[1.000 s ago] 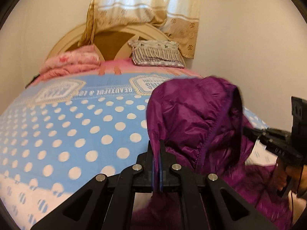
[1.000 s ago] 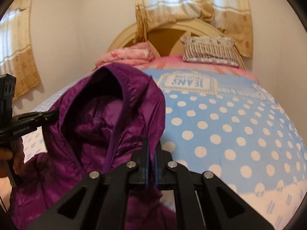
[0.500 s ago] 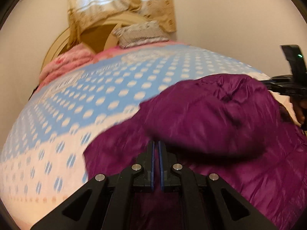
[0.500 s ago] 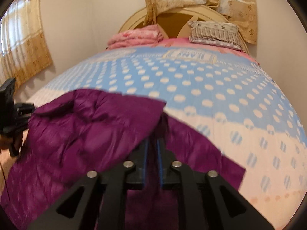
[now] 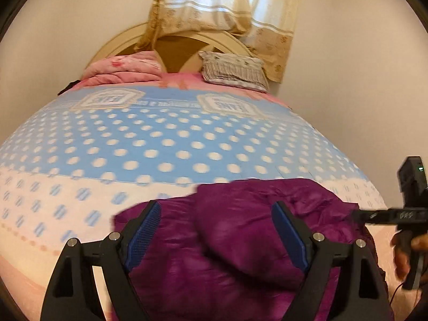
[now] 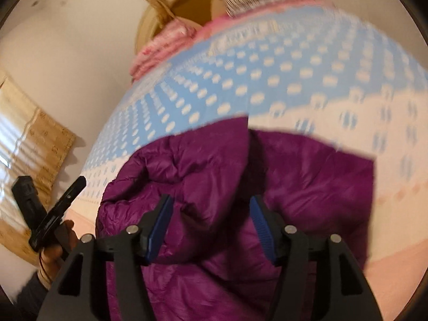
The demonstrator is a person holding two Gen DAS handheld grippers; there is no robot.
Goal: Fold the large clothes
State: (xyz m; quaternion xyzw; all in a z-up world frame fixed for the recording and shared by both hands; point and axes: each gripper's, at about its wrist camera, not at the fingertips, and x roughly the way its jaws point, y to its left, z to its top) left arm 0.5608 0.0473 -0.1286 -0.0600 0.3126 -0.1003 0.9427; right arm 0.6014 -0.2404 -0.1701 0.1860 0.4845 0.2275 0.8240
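While crinkled purple puffer jacket (image 5: 240, 240) lies heaped, both tools gape.

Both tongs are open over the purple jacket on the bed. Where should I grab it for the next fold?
Probably the flat far-right corner of the purple jacket, taken by the right tongs from the bed's right side. That edge lies thin against the bedspread, while the middle is a puffy folded-over mound, likely too thick to pinch cleanly.

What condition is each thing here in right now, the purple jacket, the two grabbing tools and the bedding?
Purple jacket: lying crumpled on the bed, released.
Left gripper: jaws just opened wide, gripping nothing.
Right gripper: jaws just opened, off the fabric.
Dotted bedspread: spread flat.
Pink blanket: folded by the headboard.
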